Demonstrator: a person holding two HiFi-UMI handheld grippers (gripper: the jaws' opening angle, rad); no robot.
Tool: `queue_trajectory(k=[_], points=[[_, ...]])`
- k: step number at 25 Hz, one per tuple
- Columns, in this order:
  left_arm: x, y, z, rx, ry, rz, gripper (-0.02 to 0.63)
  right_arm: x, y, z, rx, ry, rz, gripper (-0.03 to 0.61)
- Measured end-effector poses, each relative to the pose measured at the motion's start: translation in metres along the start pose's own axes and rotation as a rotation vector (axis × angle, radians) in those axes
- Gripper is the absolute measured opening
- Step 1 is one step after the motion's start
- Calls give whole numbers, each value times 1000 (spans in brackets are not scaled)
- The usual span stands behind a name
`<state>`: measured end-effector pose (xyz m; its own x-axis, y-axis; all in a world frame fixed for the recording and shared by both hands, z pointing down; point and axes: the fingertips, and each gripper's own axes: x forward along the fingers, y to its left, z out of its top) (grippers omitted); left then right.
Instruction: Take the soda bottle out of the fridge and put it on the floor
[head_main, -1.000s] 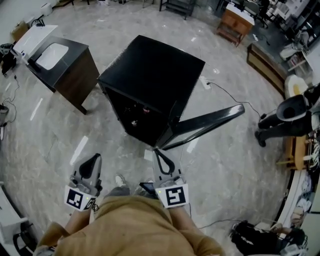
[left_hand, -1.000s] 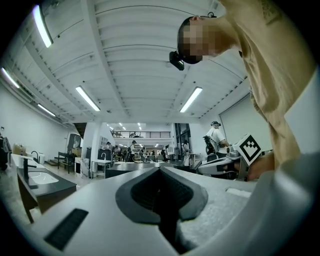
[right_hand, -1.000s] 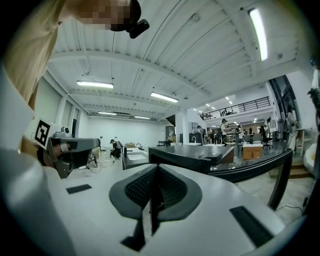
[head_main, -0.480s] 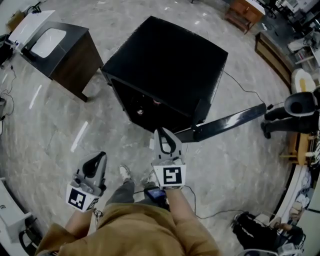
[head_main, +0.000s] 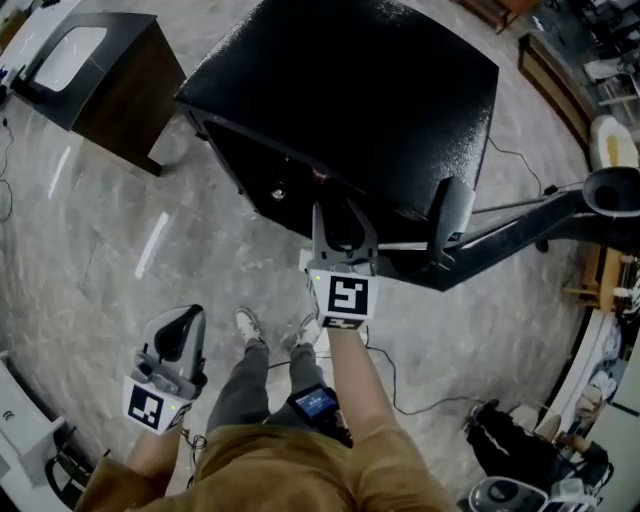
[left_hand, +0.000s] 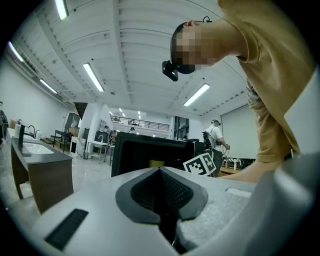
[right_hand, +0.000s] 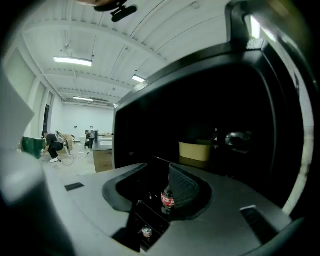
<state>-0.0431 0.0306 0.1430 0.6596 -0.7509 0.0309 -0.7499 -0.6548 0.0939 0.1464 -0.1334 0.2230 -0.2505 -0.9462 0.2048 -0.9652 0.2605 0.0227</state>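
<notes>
The black fridge stands with its door swung out to the right. My right gripper points level into the dark opening. Its jaws have just been opening and stand open with nothing pressed between them. Through the gap I see the soda bottle, red-labelled and upright, farther in on a low shelf. My left gripper hangs back at the lower left, shut and empty, facing the fridge.
A small can and a yellow tub also sit inside the fridge. A dark cabinet with a white sink stands at the left. A cable runs over the marble floor by my feet. A black bag lies at the lower right.
The right gripper has moved forward and down to the fridge opening and its jaws have parted. The head has come closer to the fridge. The left gripper has sunk a little.
</notes>
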Motion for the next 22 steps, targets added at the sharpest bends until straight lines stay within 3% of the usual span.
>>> queue_trajectory(k=[11,22], points=[[1,17,-45,-70,-5,10,2,85,-26,-35,-29,40,-68,181],[2,35,-73,-105,37,34,2,123,-44,-52,-44,60,-103,215]])
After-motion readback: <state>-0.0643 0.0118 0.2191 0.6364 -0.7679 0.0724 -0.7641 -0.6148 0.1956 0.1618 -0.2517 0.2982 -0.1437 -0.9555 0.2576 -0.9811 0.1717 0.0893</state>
